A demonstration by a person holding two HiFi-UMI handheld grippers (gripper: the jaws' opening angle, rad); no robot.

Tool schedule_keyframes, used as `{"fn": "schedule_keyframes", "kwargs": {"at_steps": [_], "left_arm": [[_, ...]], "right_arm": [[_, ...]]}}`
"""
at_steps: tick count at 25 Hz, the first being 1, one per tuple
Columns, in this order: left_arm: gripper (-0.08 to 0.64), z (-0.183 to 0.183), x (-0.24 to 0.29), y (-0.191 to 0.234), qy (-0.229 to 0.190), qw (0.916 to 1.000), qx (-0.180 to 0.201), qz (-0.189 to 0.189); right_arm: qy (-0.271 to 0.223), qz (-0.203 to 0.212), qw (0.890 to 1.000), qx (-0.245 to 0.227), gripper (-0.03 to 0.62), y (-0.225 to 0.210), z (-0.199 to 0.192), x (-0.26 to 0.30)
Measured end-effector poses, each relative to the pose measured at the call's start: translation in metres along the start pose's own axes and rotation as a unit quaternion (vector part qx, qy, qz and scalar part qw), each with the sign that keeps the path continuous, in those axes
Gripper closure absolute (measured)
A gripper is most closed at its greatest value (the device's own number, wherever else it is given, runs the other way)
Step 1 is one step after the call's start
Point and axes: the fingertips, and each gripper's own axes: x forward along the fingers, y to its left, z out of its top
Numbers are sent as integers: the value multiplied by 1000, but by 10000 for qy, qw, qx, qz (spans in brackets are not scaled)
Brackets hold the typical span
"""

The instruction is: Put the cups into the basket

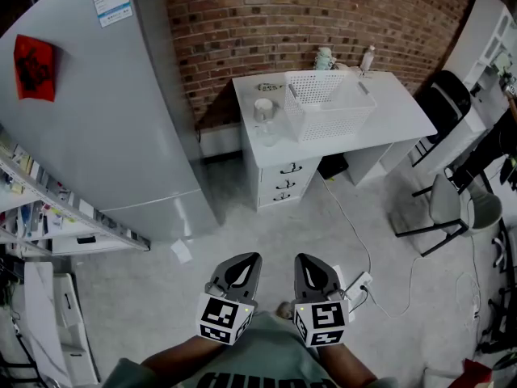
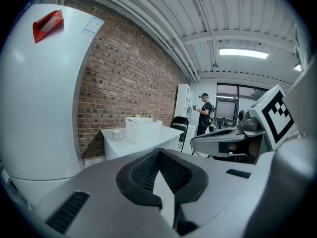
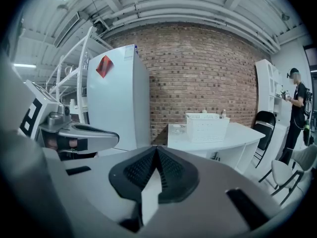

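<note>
Nearest my head camera, the left gripper [image 1: 254,259] and right gripper [image 1: 300,259] hang side by side above the floor. Both have their jaws pressed together, with nothing between them. At left stands the refrigerator [image 1: 113,111]. The white desk [image 1: 396,107] lies well ahead, against the brick wall. On it sits the white mesh basket [image 1: 327,103], open side up. One clear cup [image 1: 264,111] stands near the basket's left side, apart from it. I judge the cup light, rigid, smooth and possibly breakable, so grip across its upper wall with moderate pressure and keep it upright. A pale green item [image 1: 324,57] behind the basket may be a second cup. At this range I cannot confirm that, nor the clear cup's material.
</note>
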Motion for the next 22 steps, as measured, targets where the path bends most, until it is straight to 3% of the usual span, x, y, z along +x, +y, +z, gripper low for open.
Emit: {"fn": "schedule_keyframes", "kwargs": {"at_steps": [14, 22], "left_arm": [[557, -1, -21, 43, -164, 9995, -167, -226], [557, 11, 10, 54, -215, 9996, -147, -63]], "right_arm": [[13, -370, 9993, -62, 581, 33, 9, 16], [-98, -309, 9993, -201, 581, 3, 27, 44]]}}
